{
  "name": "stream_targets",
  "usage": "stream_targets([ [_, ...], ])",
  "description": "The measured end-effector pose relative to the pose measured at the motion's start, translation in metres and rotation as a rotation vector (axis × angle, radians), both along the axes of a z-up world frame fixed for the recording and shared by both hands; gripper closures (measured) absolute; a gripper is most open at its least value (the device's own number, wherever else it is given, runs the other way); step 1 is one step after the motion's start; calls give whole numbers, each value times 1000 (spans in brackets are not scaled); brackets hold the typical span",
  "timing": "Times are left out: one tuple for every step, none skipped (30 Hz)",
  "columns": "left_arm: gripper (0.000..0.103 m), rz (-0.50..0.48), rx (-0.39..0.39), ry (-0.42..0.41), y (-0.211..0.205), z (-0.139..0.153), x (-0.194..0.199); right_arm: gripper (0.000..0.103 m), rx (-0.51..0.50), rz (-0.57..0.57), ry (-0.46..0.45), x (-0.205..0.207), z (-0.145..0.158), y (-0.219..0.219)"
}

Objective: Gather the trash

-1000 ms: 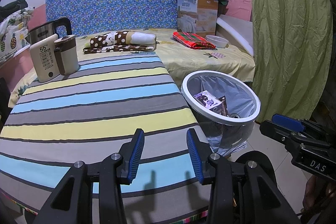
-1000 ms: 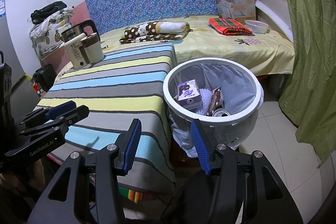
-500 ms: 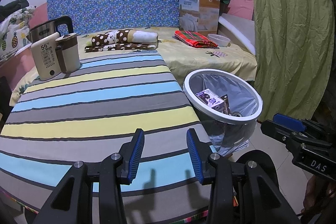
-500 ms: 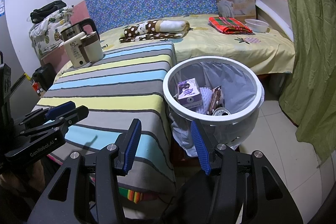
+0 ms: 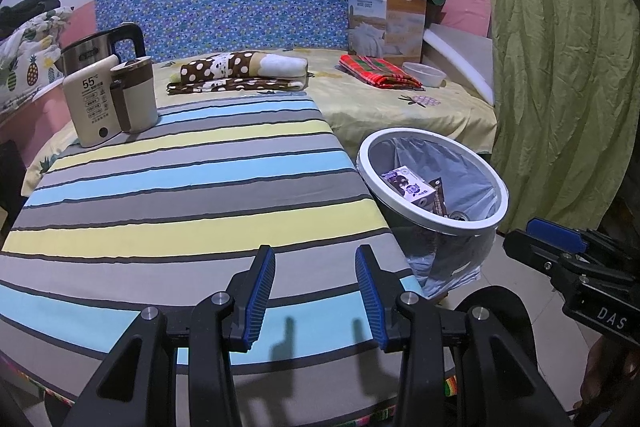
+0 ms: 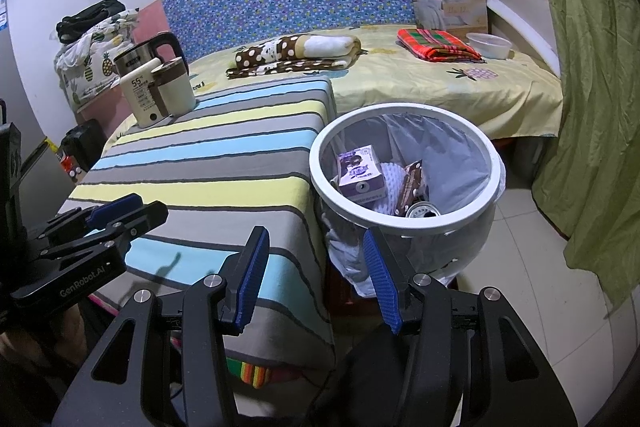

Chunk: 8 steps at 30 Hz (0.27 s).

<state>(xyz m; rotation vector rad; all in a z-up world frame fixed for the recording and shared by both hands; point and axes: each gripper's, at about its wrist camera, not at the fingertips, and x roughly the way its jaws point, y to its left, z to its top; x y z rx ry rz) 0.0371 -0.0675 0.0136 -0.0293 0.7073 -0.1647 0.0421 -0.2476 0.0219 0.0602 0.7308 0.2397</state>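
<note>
Left wrist view: the left gripper [image 5: 316,291], black with blue ribbed pads, hangs with its jaws parted and nothing between them, above the near edge of the striped grey, blue and yellow cloth [image 5: 180,195] that covers the low table. Set against a second ago, almost nothing differs; the whole scene sits only a touch further right in the picture, and the jaw gap looks the same. The round white-rimmed trash bin with a pale plastic liner [image 5: 434,181] stands on the floor just beside the right edge of that cloth. Inside it lie a purple and white carton [image 5: 408,185], a dark brown wrapper [image 5: 439,197] and a metal can top [image 5: 458,215], as before. A cream thermos jug with a brown band [image 5: 132,93] and a steel kettle [image 5: 94,51] stand at the far left corner of the cloth. The right gripper [image 5: 560,241] shows at the right, beyond the bin.

Right wrist view: the right gripper [image 6: 316,279] is likewise spread and empty, poised over the gap between the cloth's right edge and the bin [image 6: 404,223]. The carton [image 6: 360,175], wrapper [image 6: 410,187] and can [image 6: 422,211] lie unmoved inside. The left gripper [image 6: 120,211] hangs over the cloth's near left part, where it was a second earlier.
</note>
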Motion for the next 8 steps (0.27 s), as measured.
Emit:
stream_targets([
  [61, 0, 0, 0, 0, 0, 0, 52, -1, 1, 0, 0, 0, 0],
  [61, 0, 1, -1, 0, 0, 0, 52, -2, 2, -1, 0, 0, 0],
  [61, 1, 2, -2, 0, 0, 0, 52, -2, 2, 0, 0, 0, 1],
  [61, 2, 3, -2, 0, 0, 0, 52, -3, 2, 0, 0, 0, 0],
  [61, 3, 3, -3, 0, 0, 0, 52, -3, 3, 0, 0, 0, 0],
  [61, 3, 3, -3, 0, 0, 0, 52, -3, 3, 1, 0, 0, 0],
  [61, 4, 3, -3, 0, 0, -1, 52, -2, 3, 1, 0, 0, 1],
  [61, 3, 4, -2, 0, 0, -1, 52, -2, 2, 0, 0, 0, 1],
])
